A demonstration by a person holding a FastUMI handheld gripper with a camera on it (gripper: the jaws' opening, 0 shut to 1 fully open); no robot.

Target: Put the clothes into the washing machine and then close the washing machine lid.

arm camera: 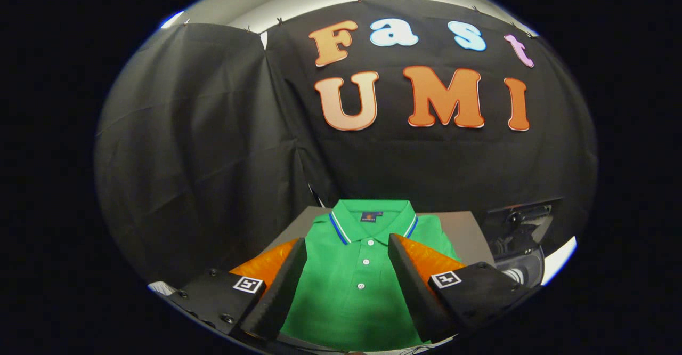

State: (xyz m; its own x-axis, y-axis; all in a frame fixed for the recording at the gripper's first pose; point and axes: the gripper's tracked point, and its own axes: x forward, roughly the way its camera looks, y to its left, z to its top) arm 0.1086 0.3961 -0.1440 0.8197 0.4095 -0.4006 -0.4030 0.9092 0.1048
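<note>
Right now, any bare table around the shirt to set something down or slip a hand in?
Bare table shows right of the shirt, between its shoulder and the washer. A thinner strip shows past the shirt's left shoulder, against the cloth wall. The middle is crowded: the folded shirt spreads between and under the open gripper fingers, which hover without pressing it.

My gripper (pixel 347 261) hanging over the near edge of the bench (pixel 462 232), fingers spread wide, folded polo shirt (pixel 356 285) flat between them, collar toward the far edge, washing machine (pixel 522 248) off the bench's right edge.
</note>
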